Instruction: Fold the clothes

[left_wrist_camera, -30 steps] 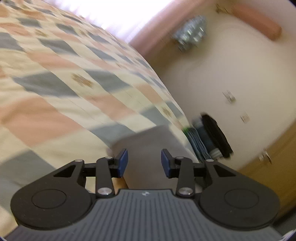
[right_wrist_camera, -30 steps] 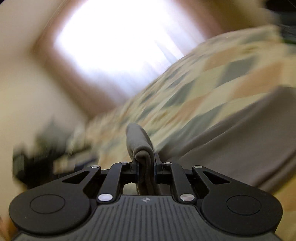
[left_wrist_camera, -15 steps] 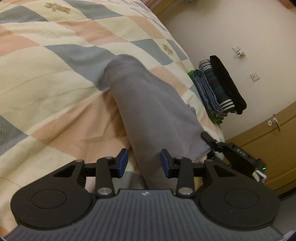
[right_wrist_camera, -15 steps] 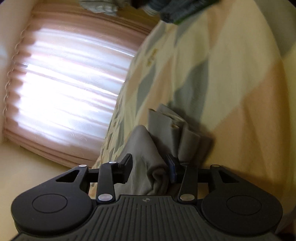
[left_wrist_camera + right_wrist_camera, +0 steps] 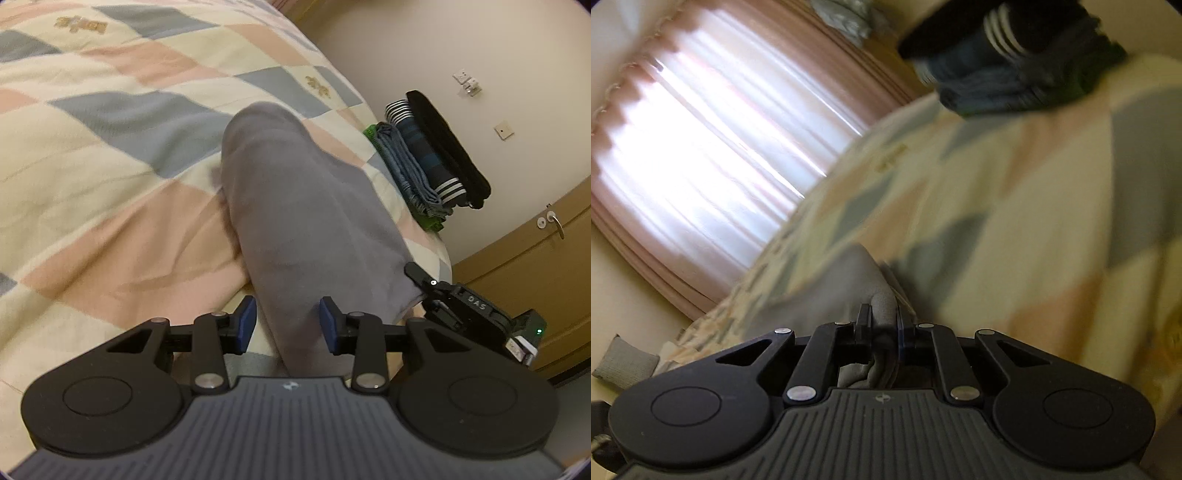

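A grey garment [image 5: 295, 206] lies as a long folded strip on the checked quilt [image 5: 110, 166], running away from the bed's near edge. My left gripper [image 5: 288, 323] is open, its blue pads on either side of the strip's near end without pressing it. The right gripper [image 5: 461, 306] shows at the strip's right near corner. In the right wrist view my right gripper [image 5: 882, 325] is shut on a bunched edge of the grey garment [image 5: 846, 284], which trails off to the left.
A stack of folded clothes [image 5: 428, 162], black, striped, blue and green, sits at the bed's far right edge, blurred in the right wrist view [image 5: 1008, 55]. A wooden door with a handle [image 5: 550, 221] stands right of the bed. Bright curtains [image 5: 713, 136] hang behind.
My right gripper was shut on the cloth, opened half a second ago, and has shut on its edge again. The left gripper stayed open and swung down over the garment's near end.
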A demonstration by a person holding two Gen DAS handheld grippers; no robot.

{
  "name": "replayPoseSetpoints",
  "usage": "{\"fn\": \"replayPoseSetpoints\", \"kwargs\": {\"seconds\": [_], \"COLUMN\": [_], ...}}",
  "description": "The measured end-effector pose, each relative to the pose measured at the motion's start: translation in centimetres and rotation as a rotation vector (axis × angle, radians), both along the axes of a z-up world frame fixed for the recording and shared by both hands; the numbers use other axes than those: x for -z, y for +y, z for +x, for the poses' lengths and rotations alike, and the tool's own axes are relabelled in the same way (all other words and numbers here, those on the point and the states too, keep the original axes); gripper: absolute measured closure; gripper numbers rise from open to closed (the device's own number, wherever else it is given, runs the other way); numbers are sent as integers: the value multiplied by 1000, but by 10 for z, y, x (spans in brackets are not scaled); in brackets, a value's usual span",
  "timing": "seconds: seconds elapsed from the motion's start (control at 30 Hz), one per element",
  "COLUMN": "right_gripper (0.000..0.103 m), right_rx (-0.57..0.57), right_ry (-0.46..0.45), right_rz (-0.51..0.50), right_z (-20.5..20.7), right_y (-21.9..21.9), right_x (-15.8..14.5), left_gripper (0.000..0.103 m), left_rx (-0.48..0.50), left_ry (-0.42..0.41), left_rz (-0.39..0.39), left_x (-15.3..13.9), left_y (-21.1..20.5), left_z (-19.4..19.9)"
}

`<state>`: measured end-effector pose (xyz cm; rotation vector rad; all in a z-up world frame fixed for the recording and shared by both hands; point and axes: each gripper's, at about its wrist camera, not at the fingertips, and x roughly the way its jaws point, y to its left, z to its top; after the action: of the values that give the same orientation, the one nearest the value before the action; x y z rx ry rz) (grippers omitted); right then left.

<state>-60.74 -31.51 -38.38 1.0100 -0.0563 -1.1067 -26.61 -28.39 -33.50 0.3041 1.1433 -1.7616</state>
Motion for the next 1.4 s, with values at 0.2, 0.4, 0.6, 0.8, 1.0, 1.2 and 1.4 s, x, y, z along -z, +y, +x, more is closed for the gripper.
{"fn": "replayPoseSetpoints", "kwargs": {"seconds": [0.2, 0.4, 0.6, 0.8, 1.0, 1.2, 1.4], "right_gripper": [64, 78, 103, 89, 92, 82, 80], "right_rx": [99, -23, -11, -45, -140, -88, -2], "right_ry": [185, 383, 326, 316, 511, 539, 409], "right_rz": [-48, -205, -58, -149, -131, -57, -161], "right_z": [11, 56, 42, 44, 83, 68, 23], "right_y": [7, 28, 5, -5, -54, -66, -12], "right_x": [-21, -38, 5, -38, -30, -9, -43], "left_gripper": [72, 72, 84, 84, 84, 84, 86], "left_rx": [56, 91, 82, 72, 48, -25, 13], "left_ry": [-138, -257, -335, -413, -495, -482, -322], "left_rz": [-130, -224, -242, -259, -223, -232, -257], "left_x": [-21, -32, -25, -18, 16, 5, -35], "left_y": [-5, -16, -41, -66, -94, -83, -21], "left_z": [-25, -41, -39, -36, -31, -20, -25]}}
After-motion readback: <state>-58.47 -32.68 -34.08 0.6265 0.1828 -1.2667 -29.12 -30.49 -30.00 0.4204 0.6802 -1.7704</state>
